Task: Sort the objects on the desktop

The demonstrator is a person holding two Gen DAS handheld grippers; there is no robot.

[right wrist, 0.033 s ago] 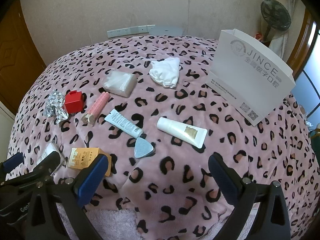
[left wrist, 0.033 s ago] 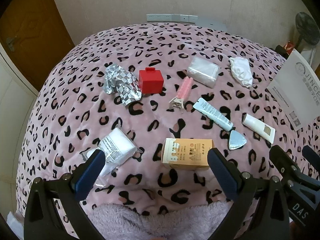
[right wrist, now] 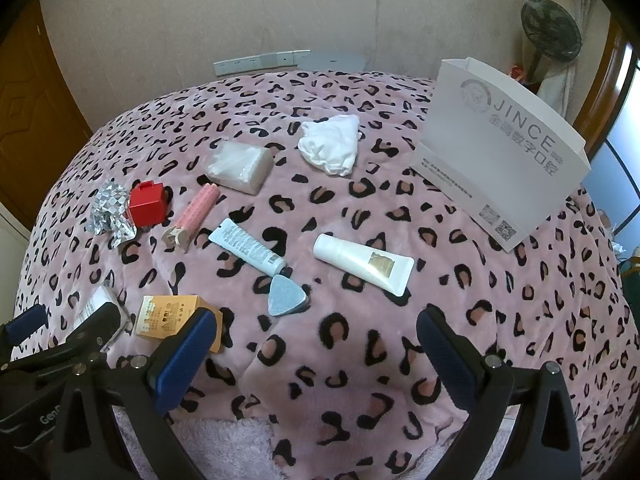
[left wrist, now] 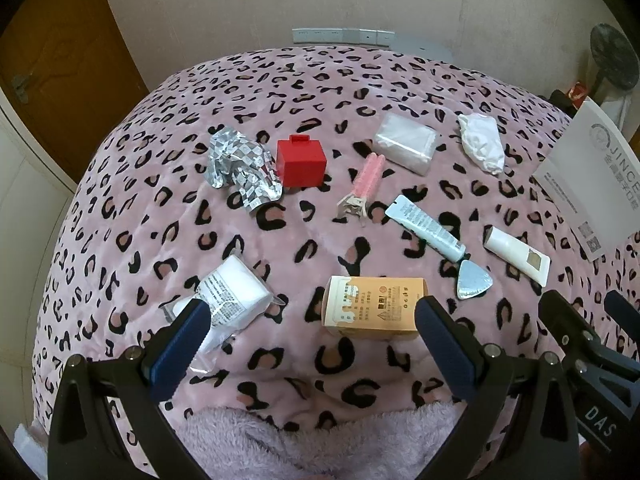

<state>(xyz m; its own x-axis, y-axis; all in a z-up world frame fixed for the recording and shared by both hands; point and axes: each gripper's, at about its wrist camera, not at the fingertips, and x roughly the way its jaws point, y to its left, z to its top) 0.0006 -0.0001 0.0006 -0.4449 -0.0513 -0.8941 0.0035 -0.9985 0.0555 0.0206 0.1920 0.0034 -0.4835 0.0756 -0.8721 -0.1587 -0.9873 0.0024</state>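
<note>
We list both grippers, left gripper (left wrist: 308, 334) and right gripper (right wrist: 316, 340), jaws apart, empty; orange carton (left wrist: 374, 312) at lower centre of the frame, white paper bag (right wrist: 500, 152) upper right.

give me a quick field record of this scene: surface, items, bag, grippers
surface: pink leopard-print blanket
far-left items: crumpled foil touching red box
middle items: pink hair roller, clear plastic packet, white cloth
tubes: pale blue tube, white tube, apart
beside blue tube cap: grey triangular pad
near items: orange carton, white wrapped pack
bag: white JINCE paper bag, upright, on the right
left gripper: open, holding nothing
right gripper: open, holding nothing
</note>
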